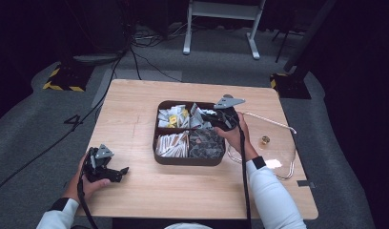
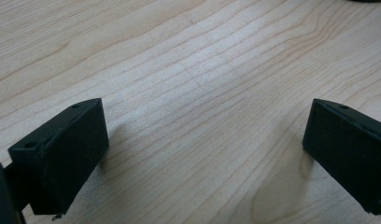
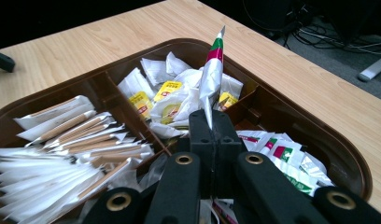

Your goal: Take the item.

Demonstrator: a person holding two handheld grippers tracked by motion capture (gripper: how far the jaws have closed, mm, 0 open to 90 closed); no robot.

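Note:
A brown tray (image 1: 160,160) with four compartments sits mid-table, packed with sachets and wrapped sticks. My right gripper (image 1: 212,116) hovers over the tray's far right compartment and is shut on a silver sachet (image 3: 213,65) with red and green bands, which stands up between the jaws. More sachets of that kind (image 3: 282,151) lie in the compartment beneath. Yellow-labelled tea bags (image 3: 167,88) fill the far left compartment, paper-wrapped sticks (image 3: 81,135) the near left one. My left gripper (image 1: 120,172) rests low near the table's front left, open, with bare wood (image 2: 202,93) between its jaws.
A clear lid (image 1: 278,143) with a gold knob (image 1: 265,140) lies on the table right of the tray. The tray's rim (image 3: 272,107) curves around the right gripper. Cables and a stand's feet lie on the grey floor beyond the table.

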